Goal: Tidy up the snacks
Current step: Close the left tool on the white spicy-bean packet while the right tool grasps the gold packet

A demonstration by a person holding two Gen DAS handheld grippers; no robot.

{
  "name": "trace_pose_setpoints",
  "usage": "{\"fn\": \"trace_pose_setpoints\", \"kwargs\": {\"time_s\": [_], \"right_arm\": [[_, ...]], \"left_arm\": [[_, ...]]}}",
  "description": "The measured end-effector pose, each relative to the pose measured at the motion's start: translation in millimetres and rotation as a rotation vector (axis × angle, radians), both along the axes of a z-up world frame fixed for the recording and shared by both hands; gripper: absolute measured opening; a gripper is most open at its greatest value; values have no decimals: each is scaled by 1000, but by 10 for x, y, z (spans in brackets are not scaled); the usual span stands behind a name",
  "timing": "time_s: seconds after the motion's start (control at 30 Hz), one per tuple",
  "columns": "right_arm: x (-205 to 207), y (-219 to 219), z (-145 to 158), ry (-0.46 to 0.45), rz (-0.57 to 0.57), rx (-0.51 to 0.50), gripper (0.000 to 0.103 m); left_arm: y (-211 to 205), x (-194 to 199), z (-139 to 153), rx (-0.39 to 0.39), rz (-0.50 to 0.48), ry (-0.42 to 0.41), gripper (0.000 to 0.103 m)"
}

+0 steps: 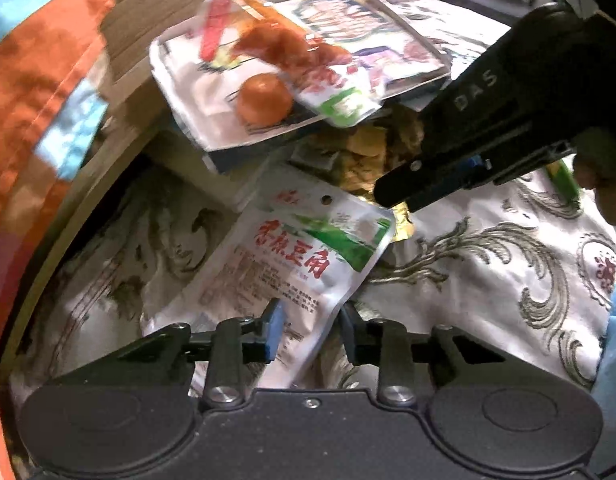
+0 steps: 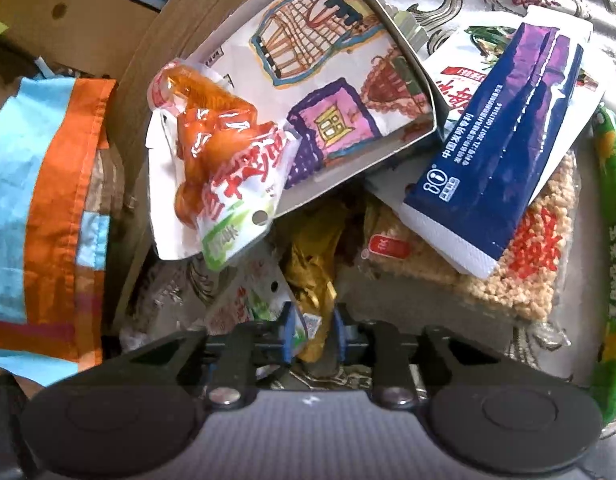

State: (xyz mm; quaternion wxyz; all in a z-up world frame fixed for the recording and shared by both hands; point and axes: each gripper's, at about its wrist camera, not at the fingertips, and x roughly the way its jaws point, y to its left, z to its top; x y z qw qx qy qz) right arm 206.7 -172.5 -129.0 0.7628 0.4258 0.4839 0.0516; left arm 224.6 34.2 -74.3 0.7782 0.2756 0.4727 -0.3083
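The left gripper pinches a white snack pouch by its lower edge, above the patterned tablecloth, while the right gripper, fingers narrowly apart around a gold wrapper, may snag it and topple the tilted tray.

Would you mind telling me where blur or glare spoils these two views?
Left wrist view: the orange-and-blue cloth is motion-smeared, and the red-filled clear snack pouch is soft. Right wrist view: sharper overall, with glare on the glossy dark-blue packet; fisheye bending at the edges of both.
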Motion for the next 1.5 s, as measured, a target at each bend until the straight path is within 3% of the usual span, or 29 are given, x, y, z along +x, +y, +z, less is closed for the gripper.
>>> {"fn": "trace_pose_setpoints", "kwargs": {"time_s": [0.13, 0.27, 0.37, 0.53, 0.67, 0.77, 0.93, 1.07, 1.17, 1.3, 1.37, 1.5], "right_arm": [[34, -33, -24, -5, -9, 37, 20], [83, -28, -104, 3, -20, 66, 24], [146, 23, -83, -26, -6, 44, 25], [141, 54, -67, -34, 3, 21, 14], [101, 25, -37, -49, 5, 19, 5], [67, 13, 1, -61, 16, 12, 5], [57, -5, 34, -66, 30, -12, 7], [107, 10, 4, -47, 7, -7, 22], [161, 38, -19, -59, -14, -9, 26], [211, 92, -46, -73, -36, -2, 24], [211, 126, -50, -83, -31, -26, 14], [191, 156, -76, -93, -25, -25, 6]], "left_arm": [[15, -99, 24, 1, 50, -57, 31], [-56, -218, -15, 42, 13, -131, 32], [-57, -237, -45, 61, 20, -141, 33], [-119, -249, -72, 98, -11, -186, 31], [-146, -318, -78, 122, -36, -227, 23], [-141, -348, -34, 118, -36, -248, 20], [-59, -221, 127, 35, 79, -184, 18], [-20, -110, 219, -15, 165, -139, 18], [3, -70, 241, -24, 195, -134, 16], [32, -33, 255, -44, 229, -108, 16], [36, -30, 250, -43, 232, -109, 16], [23, -41, 255, -37, 220, -117, 15]]}}
